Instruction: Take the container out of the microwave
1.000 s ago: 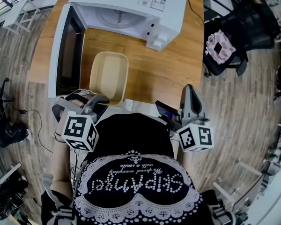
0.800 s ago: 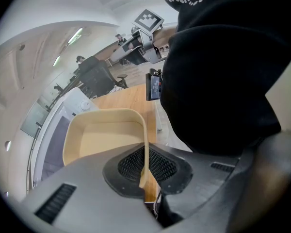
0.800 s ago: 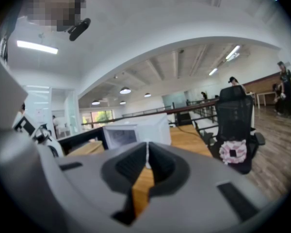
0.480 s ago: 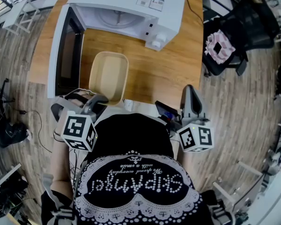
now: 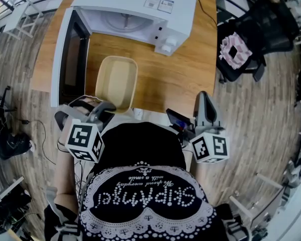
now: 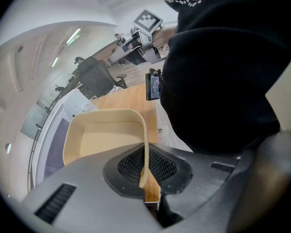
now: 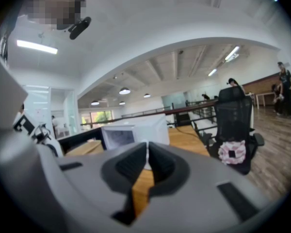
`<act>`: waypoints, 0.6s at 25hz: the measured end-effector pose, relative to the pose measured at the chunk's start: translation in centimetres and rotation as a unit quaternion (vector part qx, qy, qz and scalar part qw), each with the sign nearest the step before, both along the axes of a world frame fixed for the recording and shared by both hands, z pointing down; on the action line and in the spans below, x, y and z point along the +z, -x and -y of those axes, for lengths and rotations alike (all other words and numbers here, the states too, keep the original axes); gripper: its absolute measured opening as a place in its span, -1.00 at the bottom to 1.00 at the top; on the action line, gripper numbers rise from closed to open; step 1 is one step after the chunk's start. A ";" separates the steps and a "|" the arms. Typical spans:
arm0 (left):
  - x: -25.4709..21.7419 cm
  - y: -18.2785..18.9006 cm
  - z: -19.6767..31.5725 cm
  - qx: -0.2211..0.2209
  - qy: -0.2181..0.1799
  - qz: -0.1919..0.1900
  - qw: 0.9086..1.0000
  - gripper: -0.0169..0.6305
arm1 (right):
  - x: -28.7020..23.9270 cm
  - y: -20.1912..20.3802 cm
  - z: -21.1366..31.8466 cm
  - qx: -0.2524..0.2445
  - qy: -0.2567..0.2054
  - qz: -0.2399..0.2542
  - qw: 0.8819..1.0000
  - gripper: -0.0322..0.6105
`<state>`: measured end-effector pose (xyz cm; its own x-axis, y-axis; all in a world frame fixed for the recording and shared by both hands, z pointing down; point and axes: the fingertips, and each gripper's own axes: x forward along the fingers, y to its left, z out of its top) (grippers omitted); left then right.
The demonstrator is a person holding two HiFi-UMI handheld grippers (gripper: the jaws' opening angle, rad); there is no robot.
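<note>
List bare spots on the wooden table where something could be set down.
Widest bare patch: wooden table right of the beige rectangular plastic container, in front of the white microwave, out to the right edge. Crowded: left side, where the container sits close beside the open microwave door.

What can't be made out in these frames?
Microwave cavity: head view, its own top hides most of the inside.
Label on the microwave top: head view, print too small to read.
Container near rim: head view, covered by the left hand-held gripper.
Microwave front: right gripper view, blurred, partly behind the right hand-held gripper.
</note>
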<state>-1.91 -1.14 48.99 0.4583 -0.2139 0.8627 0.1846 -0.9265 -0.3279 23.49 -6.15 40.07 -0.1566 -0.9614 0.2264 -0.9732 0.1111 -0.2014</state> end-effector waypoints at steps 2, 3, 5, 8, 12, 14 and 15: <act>-0.1 0.0 0.0 0.001 0.000 0.001 1.000 -0.86 | 0.0 0.0 0.0 0.001 0.000 0.001 1.000 -0.79; -0.1 0.0 0.1 0.001 0.000 0.001 1.000 -0.86 | 0.0 0.0 0.0 0.000 0.000 0.000 1.000 -0.79; -0.1 -0.1 0.1 0.002 0.000 0.003 1.000 -0.86 | 0.1 0.0 0.1 -0.002 0.003 -0.002 1.000 -0.79; -0.1 -0.1 0.2 0.002 0.000 0.005 1.000 -0.86 | 0.2 0.1 0.1 -0.003 0.004 -0.002 1.000 -0.79; -0.2 -0.1 0.2 0.004 0.001 0.007 1.000 -0.86 | 0.2 0.0 0.1 -0.003 0.006 -0.002 1.000 -0.79; -0.1 -0.1 0.3 0.006 0.000 0.010 1.000 -0.86 | 0.3 -0.1 0.1 -0.003 0.006 -0.002 1.000 -0.79; -0.1 -0.1 0.3 0.007 0.000 0.011 1.000 -0.86 | 0.3 -0.1 0.2 -0.002 0.007 -0.002 1.000 -0.79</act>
